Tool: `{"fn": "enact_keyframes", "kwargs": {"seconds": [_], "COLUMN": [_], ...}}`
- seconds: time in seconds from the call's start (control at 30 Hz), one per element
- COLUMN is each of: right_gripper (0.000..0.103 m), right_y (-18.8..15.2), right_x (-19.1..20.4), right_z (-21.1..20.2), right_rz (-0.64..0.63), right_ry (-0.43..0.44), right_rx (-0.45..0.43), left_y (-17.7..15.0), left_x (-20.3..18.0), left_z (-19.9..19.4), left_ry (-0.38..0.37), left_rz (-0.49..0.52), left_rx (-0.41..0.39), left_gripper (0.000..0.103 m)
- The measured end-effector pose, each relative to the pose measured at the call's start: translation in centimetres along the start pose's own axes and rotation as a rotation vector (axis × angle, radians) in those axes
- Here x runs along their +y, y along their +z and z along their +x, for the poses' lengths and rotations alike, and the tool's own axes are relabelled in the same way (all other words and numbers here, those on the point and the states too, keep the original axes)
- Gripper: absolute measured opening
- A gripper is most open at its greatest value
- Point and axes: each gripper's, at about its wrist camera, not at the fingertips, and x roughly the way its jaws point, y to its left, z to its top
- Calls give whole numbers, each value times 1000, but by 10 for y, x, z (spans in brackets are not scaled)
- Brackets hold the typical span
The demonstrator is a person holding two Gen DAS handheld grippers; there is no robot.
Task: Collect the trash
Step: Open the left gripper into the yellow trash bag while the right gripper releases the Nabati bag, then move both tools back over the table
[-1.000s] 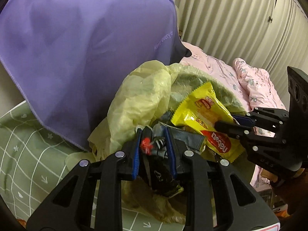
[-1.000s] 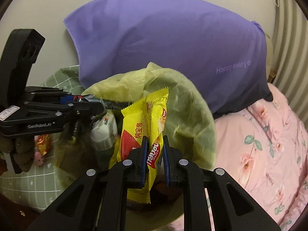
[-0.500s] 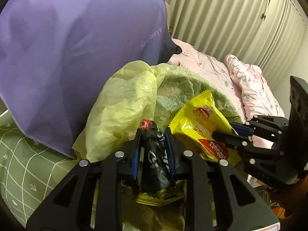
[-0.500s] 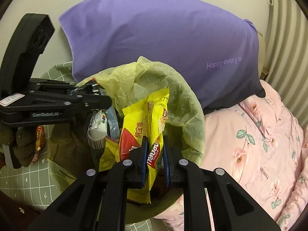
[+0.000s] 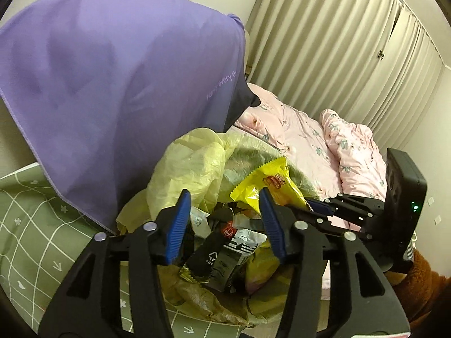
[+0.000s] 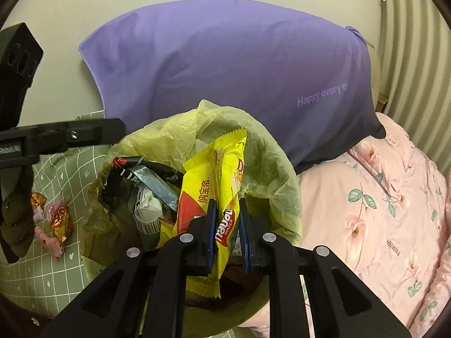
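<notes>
A pale yellow plastic trash bag [image 5: 191, 169] [image 6: 174, 138] stands open on the bed, with several wrappers inside. My left gripper [image 5: 224, 197] hovers over its mouth and its jaws are opening. The blue pads touch nothing. A black and silver wrapper [image 5: 222, 250] [image 6: 126, 169] lies loose in the bag below them. My right gripper [image 6: 227, 205] is shut on a yellow wafer packet [image 6: 222, 174] [image 5: 270, 186], which stands upright over the bag's near rim. In the left wrist view the right gripper [image 5: 310, 204] reaches in from the right.
A big purple pillow [image 6: 225, 64] leans on the wall right behind the bag. A pink flowered quilt [image 6: 380, 211] lies to the right, and a green grid sheet [image 5: 33, 219] to the left. On that sheet lie small candy wrappers [image 6: 59, 219]. Curtains [image 5: 338, 42] hang beyond the bed.
My left gripper has risen and spread its jaws, letting go of the black wrapper, which now lies in the bag. The right gripper keeps its hold on the yellow packet.
</notes>
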Motion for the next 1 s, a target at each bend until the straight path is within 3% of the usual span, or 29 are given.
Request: {"fn": "enact_keyframes", "kwargs": {"seconds": [0.1, 0.17, 0.4, 0.53, 0.63, 0.73, 0.8, 1.0], "right_gripper": [22, 33, 33, 44, 48, 60, 64, 65], "right_y": [0, 0, 5, 11, 16, 22, 24, 21], "right_x": [1, 2, 13, 19, 28, 44, 55, 113], "right_z": [1, -2, -20, -37, -50, -59, -58, -44], "right_rz": [5, 14, -3, -20, -19, -25, -40, -143], "right_ry": [1, 6, -15, -11, 18, 128, 191, 326], "right_rx": [0, -8, -57, -121, -183, -221, -214, -164], "left_y": [0, -2, -22, -49, -76, -107, -128, -189], "left_x": [1, 4, 24, 43, 63, 87, 102, 139], "left_z": [-8, -16, -52, -79, -96, -118, -139, -204], "left_ry": [15, 29, 84, 149, 212, 293, 359, 597], "left_rz": [0, -14, -84, -123, -170, -248, -300, -388], "left_rx": [-10, -25, -102, -135, -124, -134, -155, -223], "left_gripper": [51, 52, 59, 63, 63, 63, 63, 63]}}
